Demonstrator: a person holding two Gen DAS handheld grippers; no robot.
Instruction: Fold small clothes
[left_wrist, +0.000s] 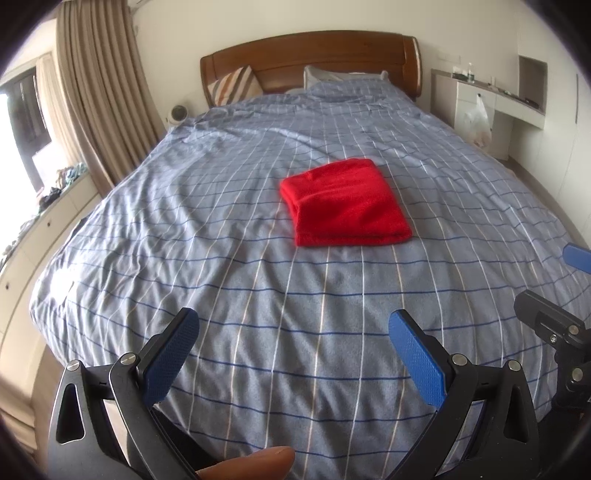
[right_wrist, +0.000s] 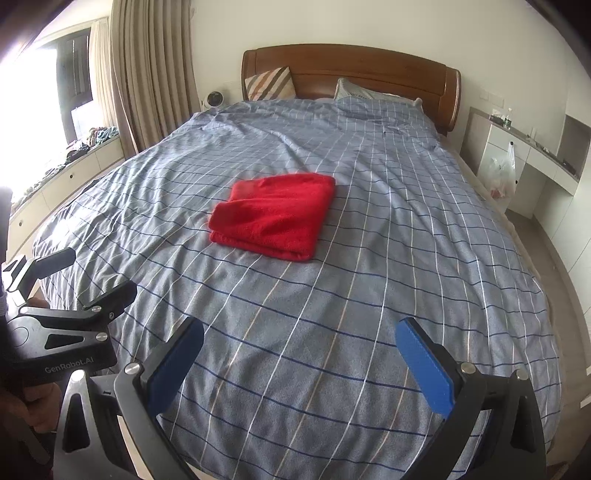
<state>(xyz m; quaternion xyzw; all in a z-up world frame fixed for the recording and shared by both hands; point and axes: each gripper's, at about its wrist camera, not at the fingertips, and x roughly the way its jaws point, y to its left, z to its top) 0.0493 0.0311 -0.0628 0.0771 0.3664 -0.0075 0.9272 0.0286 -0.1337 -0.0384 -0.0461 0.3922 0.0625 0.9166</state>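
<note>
While the red folded garment (left_wrist: 345, 203) lies on the blue checked bed cover (left_wrist: 258, 295), both grippers hang above the near end of the bed and nothing is between their fingers. The garment is a thick, roughly square bundle with its layered edge visible on the side that faces the cameras, and it sits near the middle of the bed, well apart from both grippers.

The left gripper (left_wrist: 291, 325) has its jaws spread wide, and only the cover shows in the gap. One blue pad (left_wrist: 417, 358) stands at the right of the left wrist view and the other pad is at the left. A fingertip of the person (left_wrist: 255, 463) appears at the bottom edge of that view.

The right gripper (right_wrist: 299, 336) also has its jaws spread wide over the bare cover, with nothing gripped. In the right wrist view the left gripper is seen from the side at the left edge, and part of the hand (right_wrist: 33, 410) that holds it is below it.

At the far end of the bed stand a wooden headboard (left_wrist: 314, 55), a striped cushion (left_wrist: 234, 86) and a pillow. Beige curtains (left_wrist: 99, 92) hang at the left beside the window, and a white plastic bag (right_wrist: 502, 173) hangs at the right.
</note>
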